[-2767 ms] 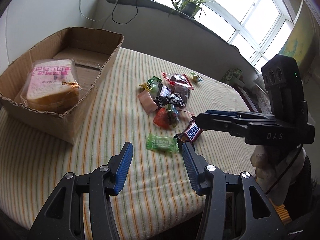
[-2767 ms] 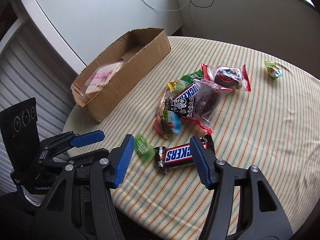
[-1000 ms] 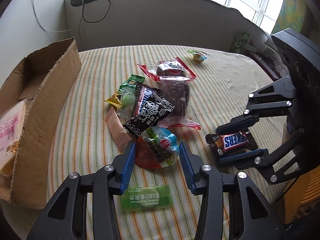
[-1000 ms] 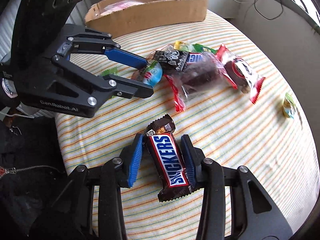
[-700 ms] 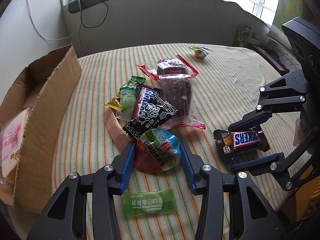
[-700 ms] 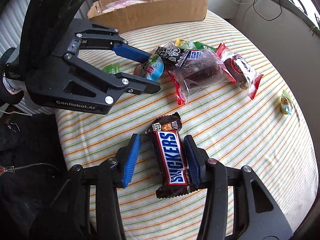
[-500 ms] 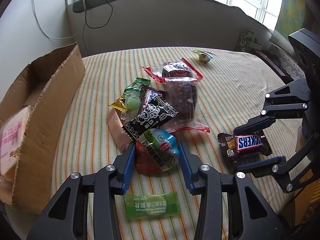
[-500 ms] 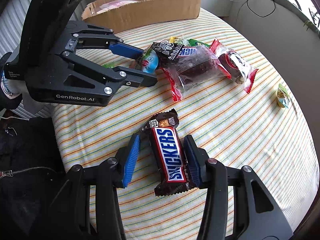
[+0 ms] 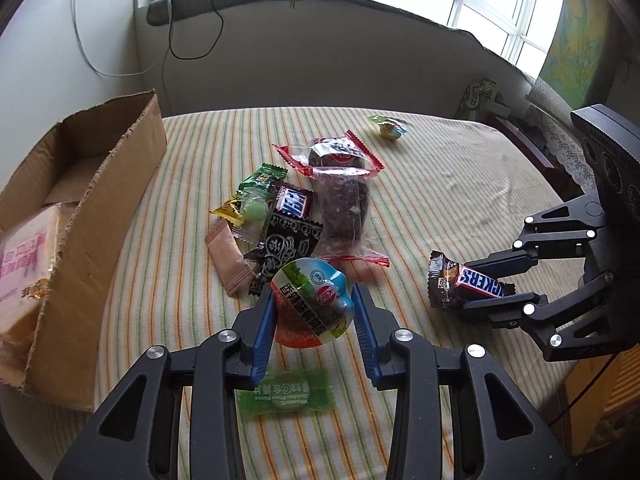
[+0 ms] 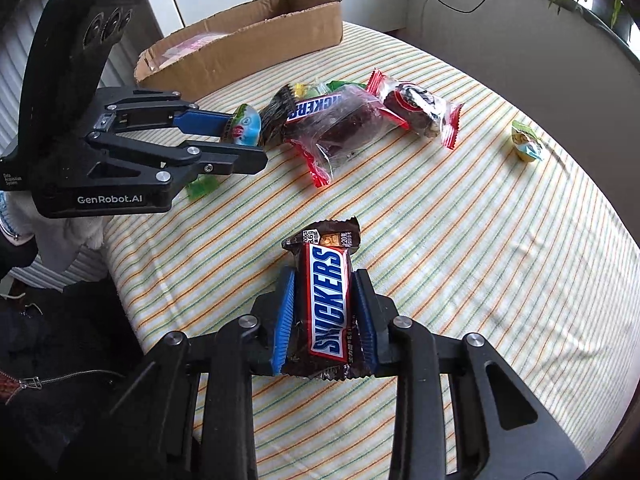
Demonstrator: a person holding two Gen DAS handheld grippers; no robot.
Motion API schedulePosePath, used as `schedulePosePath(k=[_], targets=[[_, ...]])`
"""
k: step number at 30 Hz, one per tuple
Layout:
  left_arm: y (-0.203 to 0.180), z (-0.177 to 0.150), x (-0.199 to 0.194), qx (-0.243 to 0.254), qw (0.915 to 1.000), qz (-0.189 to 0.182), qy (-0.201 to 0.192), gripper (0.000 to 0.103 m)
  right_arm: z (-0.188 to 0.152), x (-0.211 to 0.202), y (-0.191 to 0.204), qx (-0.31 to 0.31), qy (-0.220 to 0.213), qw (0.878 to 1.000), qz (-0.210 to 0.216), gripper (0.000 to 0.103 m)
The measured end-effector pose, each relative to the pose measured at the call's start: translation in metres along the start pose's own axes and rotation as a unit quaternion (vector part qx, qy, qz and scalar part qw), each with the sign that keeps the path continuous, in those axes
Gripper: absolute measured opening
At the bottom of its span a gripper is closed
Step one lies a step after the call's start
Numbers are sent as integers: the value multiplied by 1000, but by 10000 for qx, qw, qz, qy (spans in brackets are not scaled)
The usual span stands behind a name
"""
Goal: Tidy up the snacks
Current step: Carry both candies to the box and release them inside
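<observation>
My left gripper (image 9: 314,312) is shut on a round snack packet (image 9: 310,304) with a blue, green and red label, held above the striped tablecloth; the packet also shows in the right wrist view (image 10: 244,126). My right gripper (image 10: 325,308) is shut on a Snickers bar (image 10: 328,300), lifted off the table; the bar also shows at the right of the left wrist view (image 9: 468,282). A pile of snacks (image 9: 296,216) lies mid-table. A cardboard box (image 9: 86,216) at the left holds a wrapped bread pack (image 9: 24,264).
A green candy packet (image 9: 286,392) lies under my left gripper. A small wrapped candy (image 9: 390,130) lies alone at the far side. A second Snickers (image 10: 314,108) is in the pile. The table's edge (image 10: 128,292) is close on the near side.
Both grippers have lifted their snacks off the table. The left gripper rose with the round packet; the right gripper rose with the Snickers bar.
</observation>
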State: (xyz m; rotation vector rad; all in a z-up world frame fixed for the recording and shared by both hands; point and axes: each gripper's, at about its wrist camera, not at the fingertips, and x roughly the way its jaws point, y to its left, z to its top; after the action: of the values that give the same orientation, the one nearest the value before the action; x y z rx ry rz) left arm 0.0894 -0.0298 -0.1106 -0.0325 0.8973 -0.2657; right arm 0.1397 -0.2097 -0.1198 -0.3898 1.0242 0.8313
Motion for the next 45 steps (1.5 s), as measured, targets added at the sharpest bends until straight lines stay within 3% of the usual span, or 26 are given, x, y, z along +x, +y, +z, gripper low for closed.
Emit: schedulePosePath(k=[11, 21, 32, 45], targets=[[9, 12, -25, -137, 9993, -124, -336, 36, 19, -39, -11, 215, -466, 9987, -53, 30], [64, 25, -55, -612, 9950, 174, -773, 36, 100, -55, 15, -26, -939, 9956, -34, 30], [144, 31, -85, -1150, 9855, 693, -1040, 36, 186, -16, 53, -222, -992, 9947, 136, 30], [179, 45, -73, -1258, 9835, 828, -1006, 36, 247, 33, 66, -285, -811, 9960, 222, 30]])
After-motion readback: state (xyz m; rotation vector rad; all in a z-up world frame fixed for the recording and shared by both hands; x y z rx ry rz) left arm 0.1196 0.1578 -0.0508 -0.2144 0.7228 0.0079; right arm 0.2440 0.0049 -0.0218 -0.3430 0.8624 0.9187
